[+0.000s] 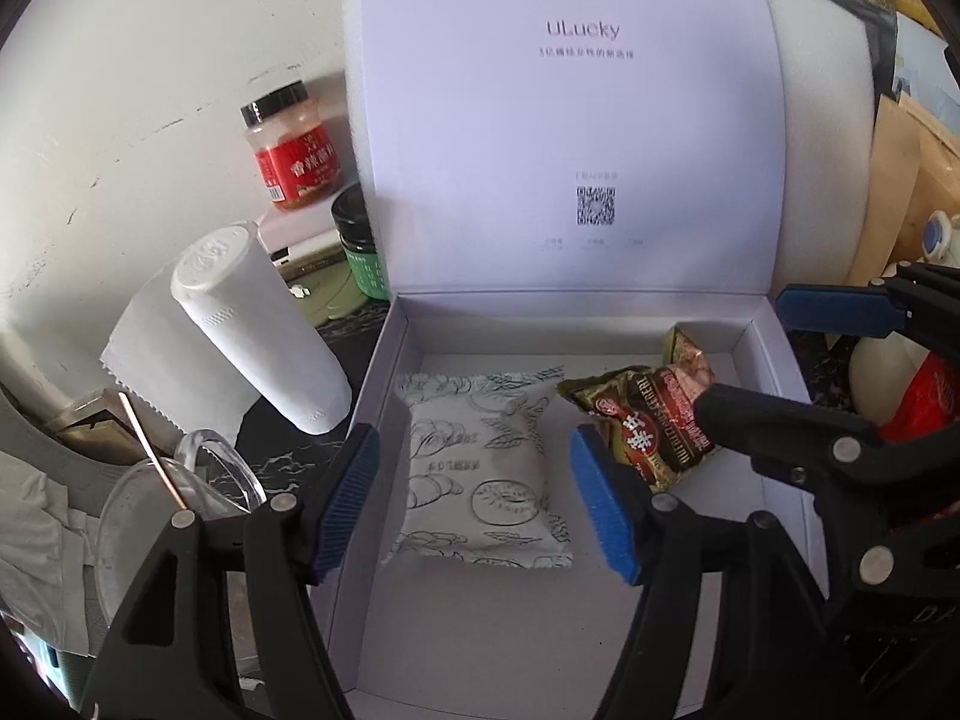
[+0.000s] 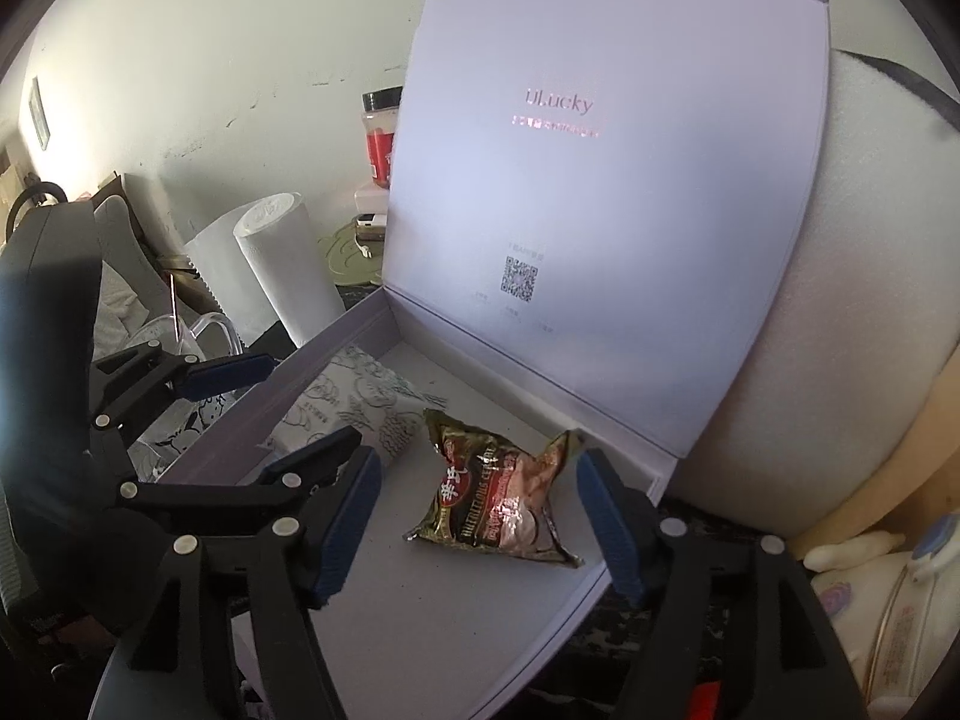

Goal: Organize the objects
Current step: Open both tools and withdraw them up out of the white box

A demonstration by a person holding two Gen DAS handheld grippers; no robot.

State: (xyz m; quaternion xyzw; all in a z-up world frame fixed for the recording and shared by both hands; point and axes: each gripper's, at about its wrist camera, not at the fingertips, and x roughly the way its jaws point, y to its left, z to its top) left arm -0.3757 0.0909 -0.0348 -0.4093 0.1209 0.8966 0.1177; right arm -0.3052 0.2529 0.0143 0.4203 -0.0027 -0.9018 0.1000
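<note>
While both claws hang over the open white box (image 1: pixel 384 360), the left gripper (image 1: pixel 474 504) stands wide with the white printed packet (image 1: pixel 480 468) lying loose on the box floor between its pads, and the right gripper (image 2: pixel 480 522) stands wide astride the brown snack packet (image 2: pixel 498 498), untouched.

Your work surface is a dark marbled counter (image 1: pixel 288 462), seen at lower left of the left wrist view. Directly on it: the open white box (image 1: pixel 384 372) at frame centre, a paper towel roll (image 1: pixel 264 330) at centre left, a glass jug (image 1: pixel 198 480) at lower left, a green jar (image 1: pixel 360 252) behind the roll. The red jar (image 1: pixel 291 147) rests on a white block, not the counter.
</note>
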